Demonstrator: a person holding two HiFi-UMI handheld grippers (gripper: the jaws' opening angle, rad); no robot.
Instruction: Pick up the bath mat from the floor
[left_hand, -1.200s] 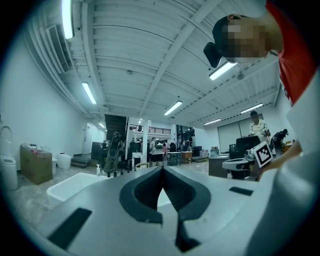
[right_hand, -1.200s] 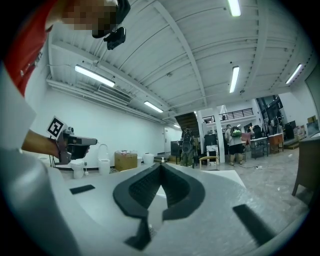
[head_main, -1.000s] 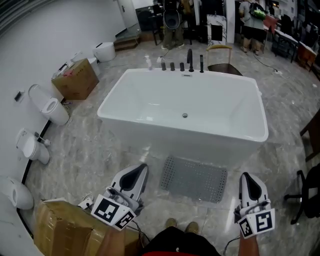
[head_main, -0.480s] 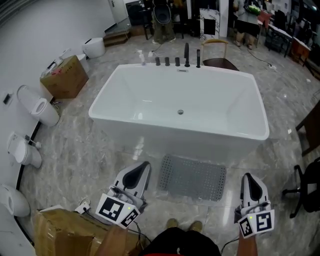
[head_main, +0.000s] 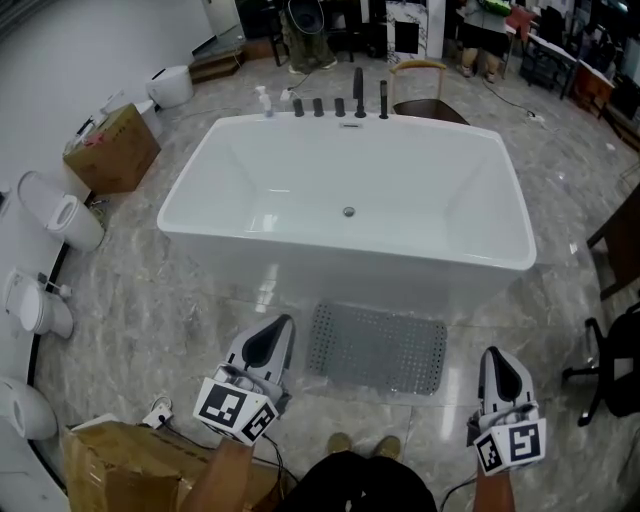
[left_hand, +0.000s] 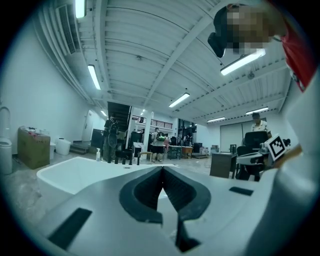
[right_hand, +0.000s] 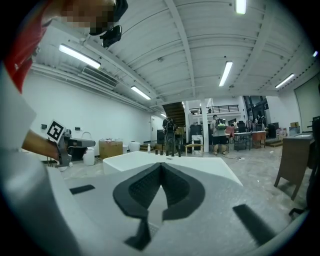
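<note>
Grey marbled tile floor (head_main: 180, 290) in a big showroom. A white rectangular freestanding bathtub (head_main: 345, 200) sits ahead of both hand-held grippers, with black tap fittings (head_main: 340, 104) on its far rim.

The grey perforated rubber bath mat (head_main: 376, 348) lies flat on the floor against the tub's near side. It is between the two grippers and a bit ahead of them, nearer the left one, and neither touches it.

The left hand-held gripper (head_main: 282, 324) has its jaws closed together with nothing between them; its own view shows the dark pads (left_hand: 150, 187) meeting at the tip. The right hand-held gripper (head_main: 492, 353) is the same, jaws together and empty, pads (right_hand: 172, 187) meeting. Both are held above the floor and point toward the tub.

A brown cardboard box (head_main: 120, 465) sits just left of and behind the left gripper. White toilets (head_main: 55, 212) line the wall far to the left, with another brown cardboard carton (head_main: 112, 150) beyond them. The person's shoes (head_main: 360, 444) are behind and between the grippers.
</note>
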